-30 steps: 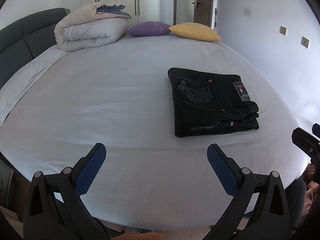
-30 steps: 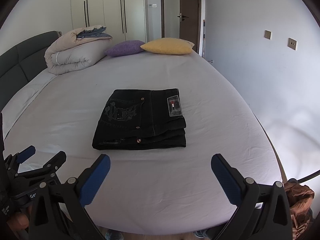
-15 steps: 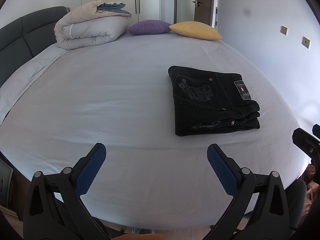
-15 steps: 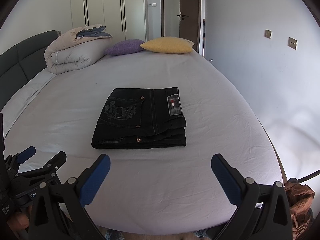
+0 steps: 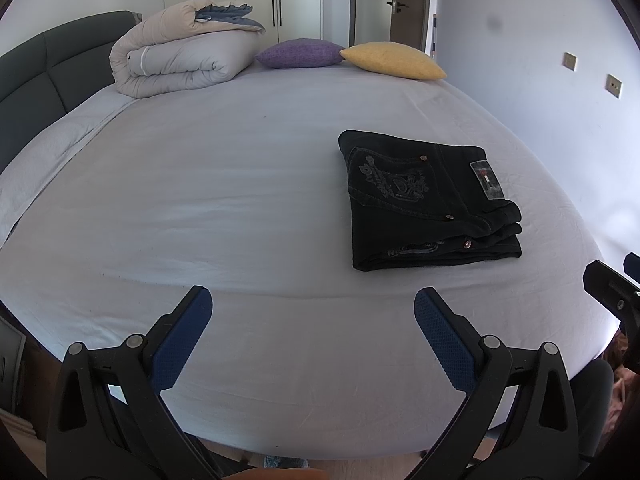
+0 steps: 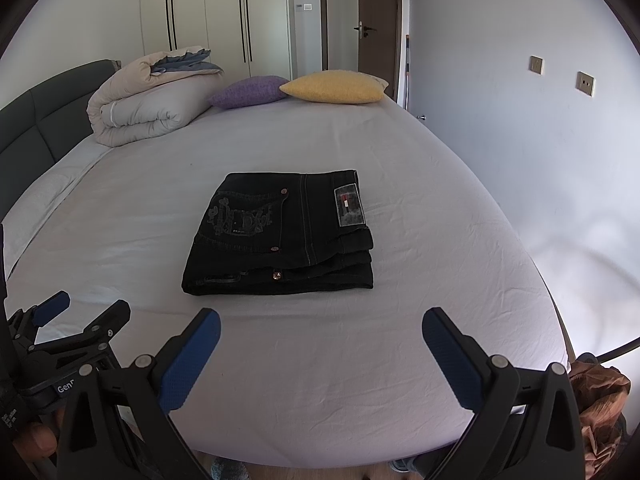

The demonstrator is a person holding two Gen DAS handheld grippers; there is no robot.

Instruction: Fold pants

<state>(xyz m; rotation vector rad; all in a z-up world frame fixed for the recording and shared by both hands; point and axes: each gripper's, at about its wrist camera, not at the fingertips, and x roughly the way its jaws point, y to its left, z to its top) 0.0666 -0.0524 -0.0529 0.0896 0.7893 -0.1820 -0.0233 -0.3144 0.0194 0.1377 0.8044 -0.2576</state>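
Observation:
Black pants [image 5: 428, 200] lie folded into a compact rectangle on the pale bed sheet [image 5: 224, 200], embroidered pocket and label patch facing up. In the right wrist view the pants [image 6: 280, 236] sit straight ahead, beyond the fingers. My left gripper [image 5: 312, 306] hangs open near the bed's front edge, well left of and short of the pants, holding nothing. My right gripper [image 6: 320, 328] is also open and empty, a short way in front of the pants. The left gripper [image 6: 76, 312] shows at the lower left of the right wrist view.
A rolled duvet [image 5: 180, 60] lies at the head of the bed by the dark headboard [image 5: 40, 80]. A purple cushion [image 5: 300, 53] and a yellow cushion [image 5: 394, 60] lie at the far edge. A wall runs along the right. A brown bag [image 6: 600, 400] sits by the bed's near right corner.
Both grippers have eased back and lowered very slightly, so the pants sit a little farther off. The pants have not moved, and both grippers stay open.

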